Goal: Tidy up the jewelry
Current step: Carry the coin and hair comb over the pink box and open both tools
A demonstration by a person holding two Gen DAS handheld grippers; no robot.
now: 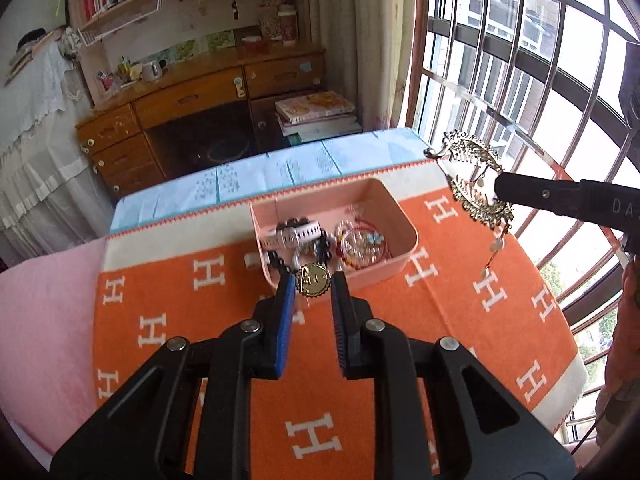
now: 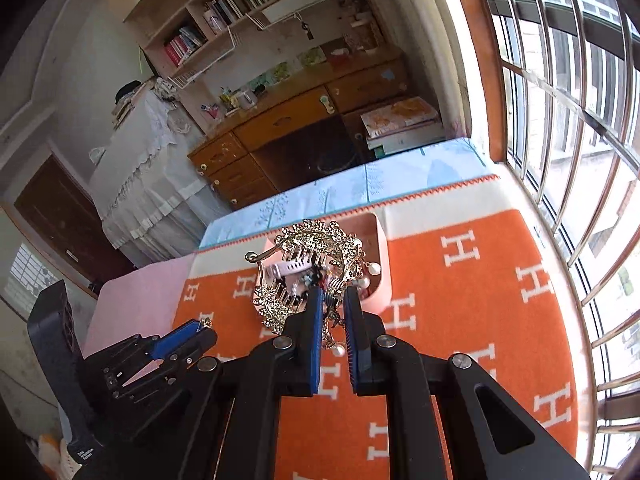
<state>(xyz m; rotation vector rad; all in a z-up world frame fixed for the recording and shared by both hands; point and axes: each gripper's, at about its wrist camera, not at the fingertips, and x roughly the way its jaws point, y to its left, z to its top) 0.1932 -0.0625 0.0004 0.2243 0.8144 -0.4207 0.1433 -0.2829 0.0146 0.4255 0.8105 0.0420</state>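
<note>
A pink box (image 1: pixel 404 224) sits on the orange H-patterned blanket (image 1: pixel 200 340) and holds a white band (image 1: pixel 298 234), black beads and red-and-clear bracelets (image 1: pixel 360 242). My left gripper (image 1: pixel 313 280) is shut on a round gold brooch (image 1: pixel 313 278) just above the box's near rim. My right gripper (image 2: pixel 332 300) is shut on an ornate gold hair comb (image 2: pixel 308 268) with pearl drops, held in the air above and to the right of the box (image 2: pixel 380 280). The comb (image 1: pixel 476 176) and right gripper also show in the left wrist view.
The blanket lies over a pale blue cloth (image 1: pixel 248 176) and a pink cover (image 1: pixel 44 320). A barred window (image 1: pixel 520 64) runs along the right. A wooden desk (image 1: pixel 192 100) with drawers and stacked books (image 1: pixel 316 114) stands beyond the far edge.
</note>
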